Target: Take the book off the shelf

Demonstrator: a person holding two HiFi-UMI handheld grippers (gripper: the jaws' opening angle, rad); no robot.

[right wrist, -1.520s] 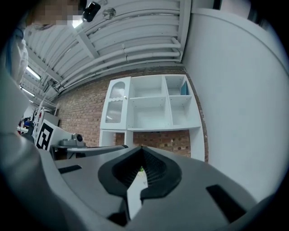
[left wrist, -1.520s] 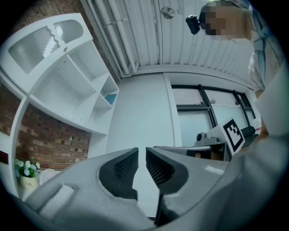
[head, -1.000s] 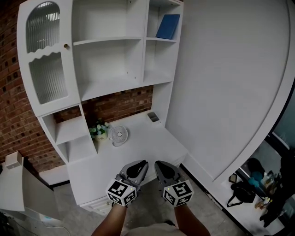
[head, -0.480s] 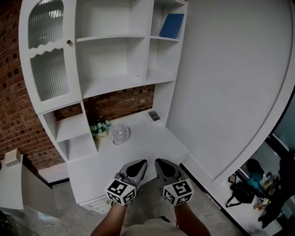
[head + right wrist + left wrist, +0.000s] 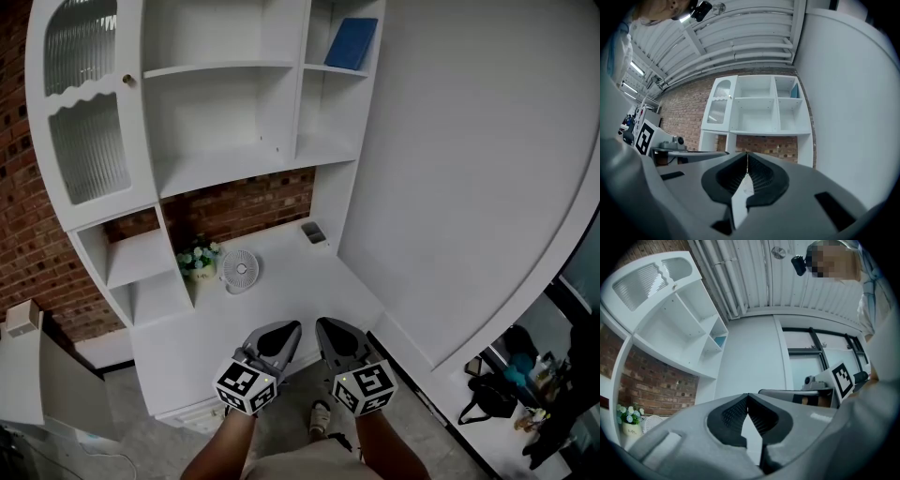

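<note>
as left tool [image 5: 292, 326] and right tool [image 5: 322, 323] sit closed, empty, a flat blue book [image 5: 352, 43] leans on white shelving [image 5: 225, 68].

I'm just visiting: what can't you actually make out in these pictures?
- Book: head view, too small to read its cover.
- Behind the cabinet door: head view, ribbed glass hides the inside.
- Small dark thing on the desk: head view, too small to name.
</note>
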